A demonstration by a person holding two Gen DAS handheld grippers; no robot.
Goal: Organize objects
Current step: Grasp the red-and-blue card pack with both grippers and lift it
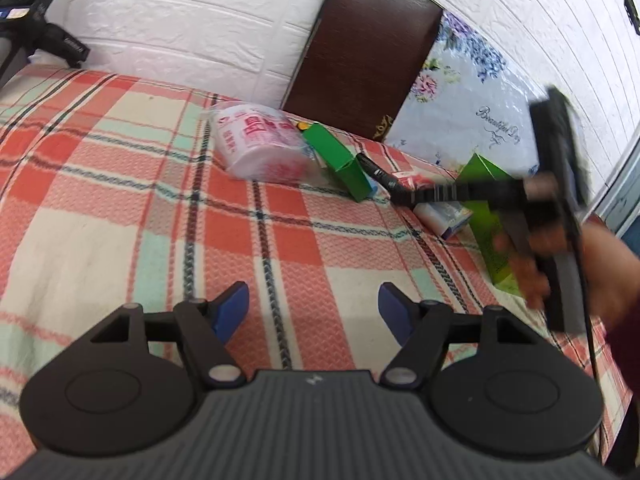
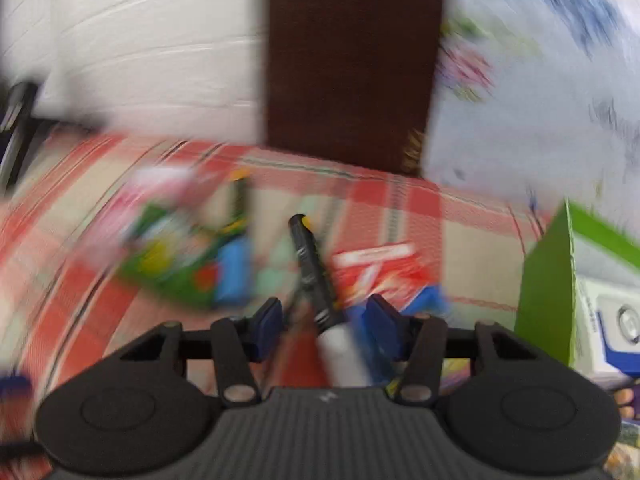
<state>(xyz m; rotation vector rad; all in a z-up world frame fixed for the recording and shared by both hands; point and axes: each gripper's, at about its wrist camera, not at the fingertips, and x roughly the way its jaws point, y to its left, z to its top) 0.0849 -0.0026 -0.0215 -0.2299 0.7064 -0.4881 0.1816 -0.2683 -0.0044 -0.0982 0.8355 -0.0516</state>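
A black pen (image 1: 374, 170) with a yellow tip lies on the plaid blanket (image 1: 120, 200) among a pink-and-white plastic pack (image 1: 256, 144), a small green box (image 1: 336, 160) and a red-and-white packet (image 1: 412, 178). A hand (image 1: 600, 272) holds my right gripper (image 1: 404, 198) at the pen. In the blurred right wrist view the pen (image 2: 308, 256) runs between the jaws of the right gripper (image 2: 324, 320), whose pads stand clear of it on both sides. My left gripper (image 1: 314, 312) is open over bare blanket, with nothing between its blue pads.
A tall green box (image 1: 488, 216) and a white-and-blue box (image 1: 444, 216) sit at the right. A dark brown headboard (image 1: 360, 48) and a floral panel (image 1: 468, 112) lean on the white brick wall. A black device (image 1: 28, 12) stands far left.
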